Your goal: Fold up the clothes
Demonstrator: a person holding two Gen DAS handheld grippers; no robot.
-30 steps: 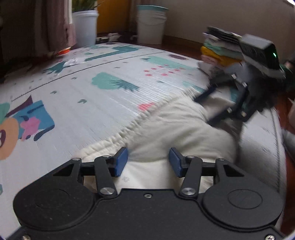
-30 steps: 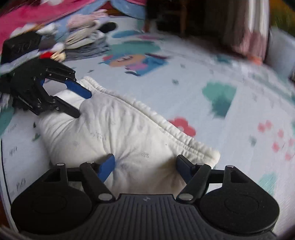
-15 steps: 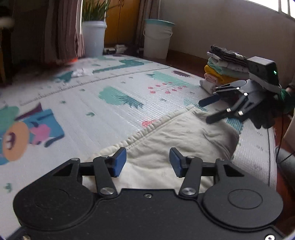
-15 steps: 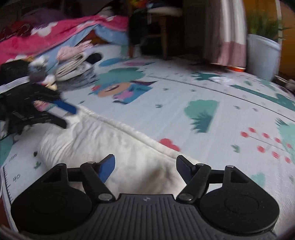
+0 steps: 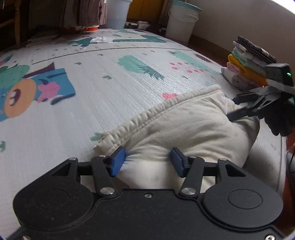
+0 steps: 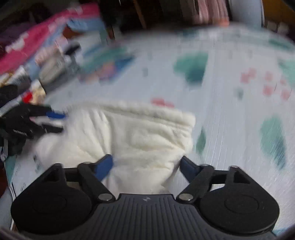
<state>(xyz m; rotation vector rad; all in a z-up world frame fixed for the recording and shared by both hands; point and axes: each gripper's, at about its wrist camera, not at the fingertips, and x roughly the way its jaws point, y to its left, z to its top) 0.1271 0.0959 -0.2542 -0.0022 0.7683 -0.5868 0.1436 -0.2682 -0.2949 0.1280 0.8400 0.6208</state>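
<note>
Patterned play mat (image 5: 114,92) covers the floor; its printed surface lies bare and open to the left and beyond the garment, as far as the curtained wall. At far left of the left wrist view, a cartoon figure (image 5: 20,92) is printed on the mat. Centre: a cream garment (image 5: 184,125), bunched, lies on the mat near its right edge, its gathered waistband (image 5: 143,118) facing the open mat. The left gripper (image 5: 145,160) has its blue pads spread, with a fold of the garment bulging between them; whether the pads press the cloth cannot be told. Background, centre to right: a white planter (image 5: 118,14) and a white bucket (image 5: 182,22) stand off the mat's far edge; their contents are not visible. Right: a stack of folded clothes (image 5: 247,64) sits at the mat's right margin, just behind the right gripper (image 5: 234,107), held in a black-gloved hand (image 5: 282,118) with its fingers at the garment's far end.

In the blurred right wrist view, the right gripper (image 6: 145,164) is opening, with cloth lying between its spread pads; unfolded clothes (image 6: 49,55) are piled at upper left.
</note>
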